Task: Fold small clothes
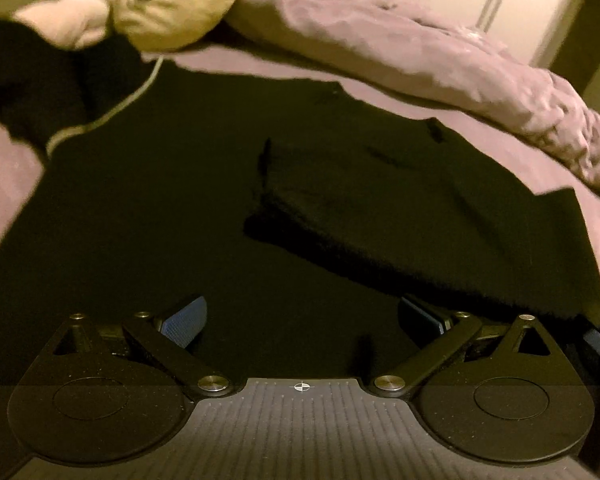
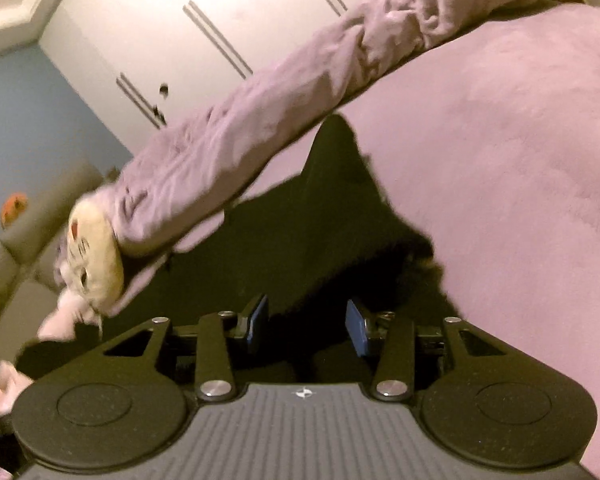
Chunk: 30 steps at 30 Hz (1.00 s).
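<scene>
Right wrist: tool (image 2: 307,326) angled downward

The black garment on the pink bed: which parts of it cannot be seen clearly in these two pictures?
- Black garment, left wrist view: near edge hidden behind the left gripper; folds lost in darkness.
- Right wrist view: near part covered by the right gripper; far corner blurred.
- Garment type: cannot tell.

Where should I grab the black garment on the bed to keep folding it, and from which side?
Probably take the black garment at the free corner pointing toward the crumpled pink blanket. That corner lies flat on the pink bed sheet with nothing on it, so the open right gripper could come in low from the garment's near side and pinch the thin edge.
</scene>
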Tool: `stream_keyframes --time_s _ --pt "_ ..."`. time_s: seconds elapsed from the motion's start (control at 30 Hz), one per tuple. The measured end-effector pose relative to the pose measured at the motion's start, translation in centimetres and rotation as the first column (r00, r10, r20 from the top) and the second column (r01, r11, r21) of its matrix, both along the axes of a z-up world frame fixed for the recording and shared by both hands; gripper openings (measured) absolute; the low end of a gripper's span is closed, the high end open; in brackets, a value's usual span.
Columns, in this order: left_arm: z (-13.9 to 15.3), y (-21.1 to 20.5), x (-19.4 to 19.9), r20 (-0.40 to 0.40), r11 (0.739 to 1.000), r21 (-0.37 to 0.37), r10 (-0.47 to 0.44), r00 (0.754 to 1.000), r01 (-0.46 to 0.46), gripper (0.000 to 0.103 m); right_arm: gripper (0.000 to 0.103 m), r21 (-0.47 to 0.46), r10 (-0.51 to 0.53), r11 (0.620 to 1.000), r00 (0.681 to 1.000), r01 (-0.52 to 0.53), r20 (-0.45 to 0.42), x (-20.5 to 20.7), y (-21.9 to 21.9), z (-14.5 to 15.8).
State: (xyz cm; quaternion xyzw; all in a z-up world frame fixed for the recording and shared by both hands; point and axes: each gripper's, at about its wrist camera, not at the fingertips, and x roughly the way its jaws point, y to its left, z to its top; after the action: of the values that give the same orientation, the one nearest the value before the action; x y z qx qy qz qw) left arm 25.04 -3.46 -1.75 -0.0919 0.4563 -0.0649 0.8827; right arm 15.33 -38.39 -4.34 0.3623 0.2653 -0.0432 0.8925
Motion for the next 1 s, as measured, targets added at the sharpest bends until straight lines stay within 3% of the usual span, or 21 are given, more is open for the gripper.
stream_keyframes --time_s 0.13,0.23,0.3,0.43,0.53,0.67,0.87,1.0 --pt "-1.0 0.0 0.6 -0.038 0.998 -0.054 0.026 0.999 -0.028 0.103 0.043 0.181 -0.053 0.982 0.999 0.049 0.014 0.0 -2.9 -1.2" --pt "-0.9 -0.3 0.7 -0.034 0.999 -0.041 0.02 0.999 -0.021 0.103 0.043 0.218 -0.064 0.974 0.997 0.056 0.031 0.7 -3.3 -1.1" --pt "-0.7 -0.6 1.2 -0.028 1.0 -0.026 0.016 0.999 -0.017 0.103 0.042 0.176 -0.057 0.983 0.998 0.052 0.022 1.4 -3.0 -1.1" --pt "0.3 -0.9 2.2 0.008 1.0 0.002 0.018 1.0 -0.018 0.103 0.012 0.101 -0.062 0.993 0.998 0.064 -0.026 2.2 -2.7 -1.5" --pt "0.9 -0.9 3.3 0.037 1.0 0.012 0.024 0.999 -0.024 0.103 0.01 0.019 -0.088 0.996 0.996 0.088 -0.026 1.8 -2.8 -0.9" --pt "0.7 -0.5 5.0 0.029 0.998 -0.047 0.033 0.999 -0.032 0.103 0.01 -0.119 -0.102 0.988 0.995 0.1 -0.006 1.7 -2.2 0.2" --pt "-1.2 -1.3 7.0 -0.054 0.992 -0.123 -0.049 0.997 0.042 0.103 0.01 -0.119 -0.092 0.989 0.994 0.084 -0.06 2.2 -2.8 -0.9" --pt "-1.9 -1.2 7.8 -0.067 0.988 -0.151 -0.038 0.997 0.028 0.103 0.012 -0.119 -0.065 0.991 0.996 0.058 -0.055 2.1 -2.7 -0.8"
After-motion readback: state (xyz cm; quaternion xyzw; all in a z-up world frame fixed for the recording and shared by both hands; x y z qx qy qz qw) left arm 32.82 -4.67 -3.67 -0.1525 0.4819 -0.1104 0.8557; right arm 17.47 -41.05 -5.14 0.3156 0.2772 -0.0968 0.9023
